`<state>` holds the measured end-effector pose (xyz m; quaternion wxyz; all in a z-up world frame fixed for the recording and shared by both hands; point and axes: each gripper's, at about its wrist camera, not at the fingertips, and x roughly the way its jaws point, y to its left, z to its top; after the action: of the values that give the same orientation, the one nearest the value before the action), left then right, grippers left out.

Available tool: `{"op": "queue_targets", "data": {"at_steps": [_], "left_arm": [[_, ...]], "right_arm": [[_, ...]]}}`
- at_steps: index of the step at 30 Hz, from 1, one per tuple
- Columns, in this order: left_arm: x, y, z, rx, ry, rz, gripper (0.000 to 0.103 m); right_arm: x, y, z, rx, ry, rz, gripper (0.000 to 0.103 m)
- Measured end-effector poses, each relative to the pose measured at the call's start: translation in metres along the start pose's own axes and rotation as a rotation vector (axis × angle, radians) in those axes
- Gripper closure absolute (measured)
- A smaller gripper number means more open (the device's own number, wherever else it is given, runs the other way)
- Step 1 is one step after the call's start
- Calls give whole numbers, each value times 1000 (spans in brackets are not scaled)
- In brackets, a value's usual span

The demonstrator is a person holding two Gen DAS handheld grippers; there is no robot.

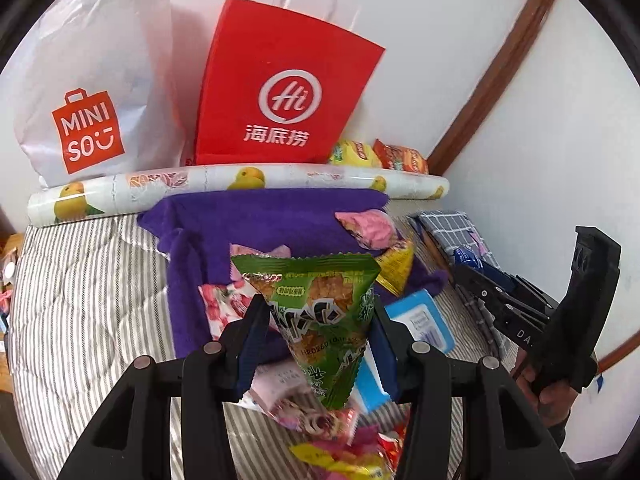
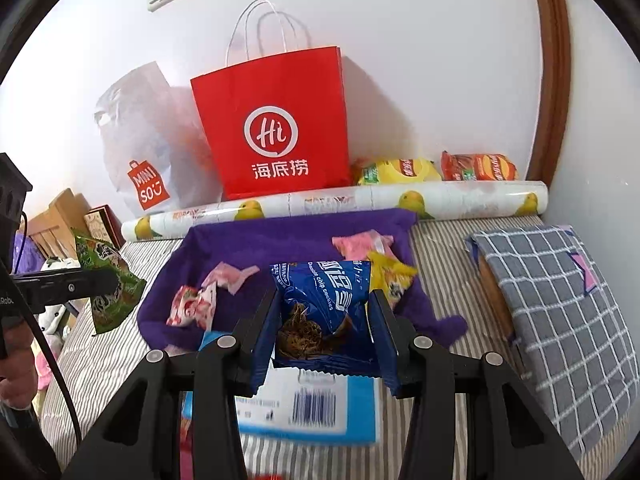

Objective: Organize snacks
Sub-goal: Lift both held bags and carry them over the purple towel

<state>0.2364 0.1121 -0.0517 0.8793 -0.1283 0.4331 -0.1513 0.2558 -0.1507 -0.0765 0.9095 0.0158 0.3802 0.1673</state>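
My left gripper [image 1: 318, 320] is shut on a green snack packet [image 1: 320, 308], held above the striped bed; the same green packet [image 2: 108, 280] shows at the left of the right wrist view. My right gripper [image 2: 324, 320] is shut on a blue chocolate chip cookie bag [image 2: 324, 300], lifted over a light blue box [image 2: 308, 412]. A purple cloth [image 1: 240, 220] lies ahead with several small packets on it: pink ones [image 2: 362, 242], a red-and-white one [image 2: 192, 306], a yellow one [image 2: 390, 276]. More wrapped sweets [image 1: 340, 440] lie under the left gripper.
A red paper bag [image 2: 276, 136] and a white Miniso bag [image 1: 88, 92] stand against the wall behind a fruit-printed roll [image 2: 340, 200]. Yellow [image 2: 396, 172] and orange [image 2: 480, 166] chip bags lie by the wall. A checked grey cushion [image 2: 560, 304] sits at right. A hand [image 1: 552, 396] holds the right gripper.
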Motion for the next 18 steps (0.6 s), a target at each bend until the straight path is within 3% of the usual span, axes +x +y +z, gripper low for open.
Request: {"op": "queue_targets", "data": {"at_steps": [18], "left_arm": [[56, 16, 44, 14, 25, 5, 57]], "right_arm": [[74, 7, 33, -53, 24, 5, 59]]}}
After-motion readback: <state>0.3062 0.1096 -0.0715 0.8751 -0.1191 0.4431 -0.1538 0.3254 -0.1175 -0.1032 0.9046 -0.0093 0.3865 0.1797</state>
